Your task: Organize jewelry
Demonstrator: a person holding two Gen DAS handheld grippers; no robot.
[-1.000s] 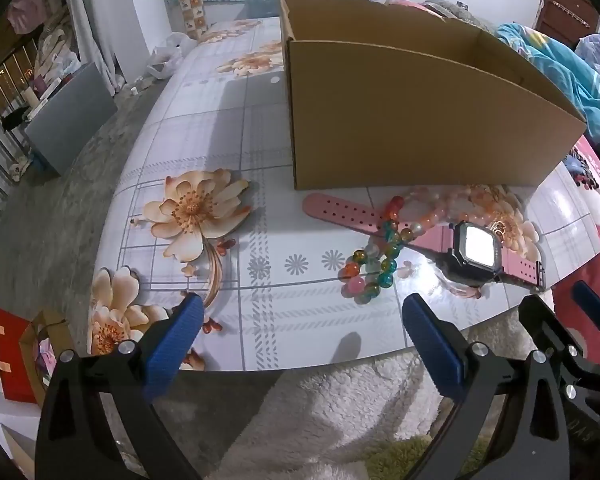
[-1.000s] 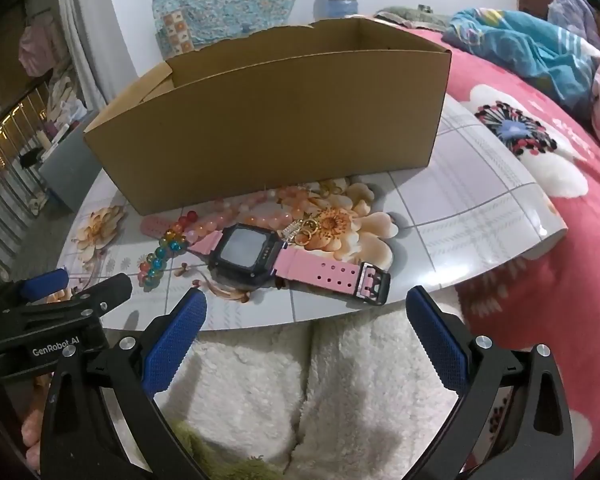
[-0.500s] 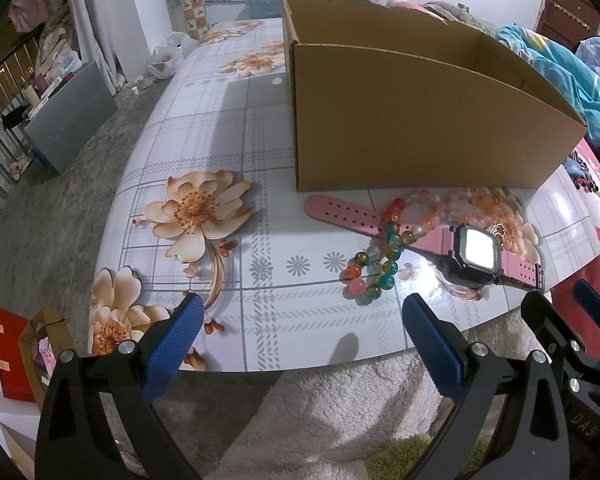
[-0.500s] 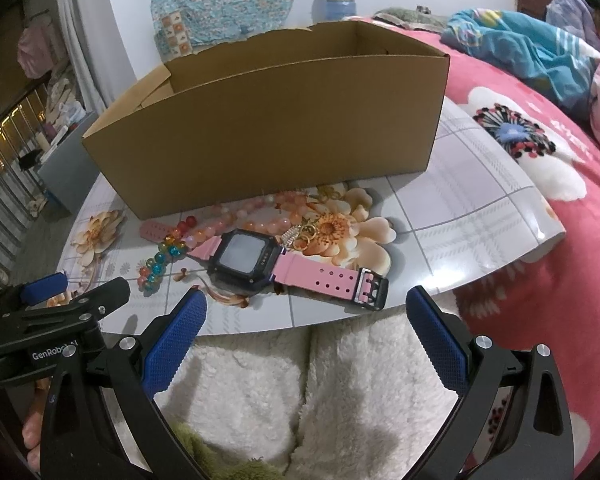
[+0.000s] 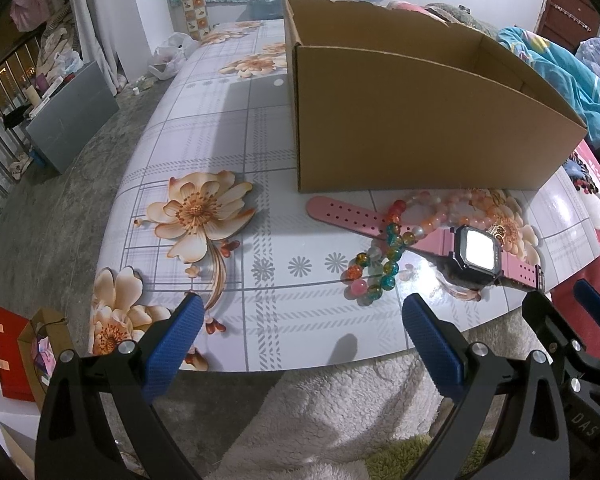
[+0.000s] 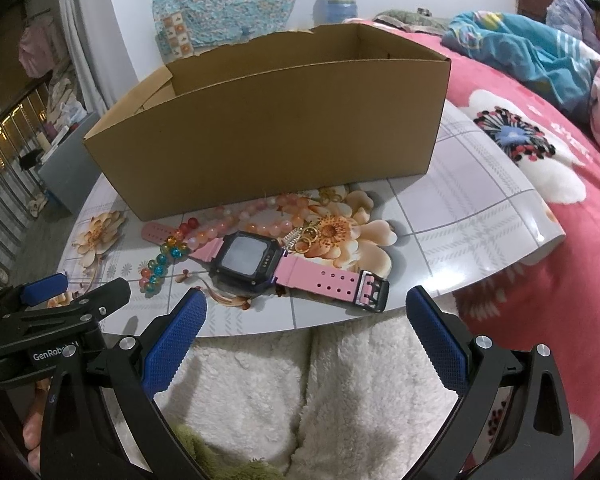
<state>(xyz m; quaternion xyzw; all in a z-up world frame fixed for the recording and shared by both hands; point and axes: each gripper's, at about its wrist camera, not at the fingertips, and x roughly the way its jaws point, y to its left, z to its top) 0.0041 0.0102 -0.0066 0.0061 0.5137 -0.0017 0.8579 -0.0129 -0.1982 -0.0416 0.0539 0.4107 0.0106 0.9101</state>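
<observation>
A pink-strapped watch (image 6: 252, 261) with a black square face (image 5: 476, 251) lies on the floral table, in front of an open cardboard box (image 6: 276, 128) (image 5: 420, 128). Left of the watch rests a multicoloured bead bracelet (image 5: 374, 266) (image 6: 162, 262). A pale pink bead bracelet (image 6: 256, 220) (image 5: 448, 210) lies between watch and box, with small gold rings (image 6: 306, 238) beside the watch face. My left gripper (image 5: 300, 334) hovers open at the table's near edge, left of the beads. My right gripper (image 6: 306, 330) is open just short of the watch, with nothing between its fingers.
The table (image 5: 228, 152) carries a flower-print cloth and ends just ahead of both grippers. White fleece (image 6: 340, 392) lies below its edge. A pink floral bed (image 6: 540, 152) with a blue blanket stands to the right. A grey box (image 5: 70, 120) and gift bags (image 5: 16, 352) sit on the floor at left.
Both grippers have crept slightly forward toward the table and jewelry. Nothing on the table has moved; both stay open.
</observation>
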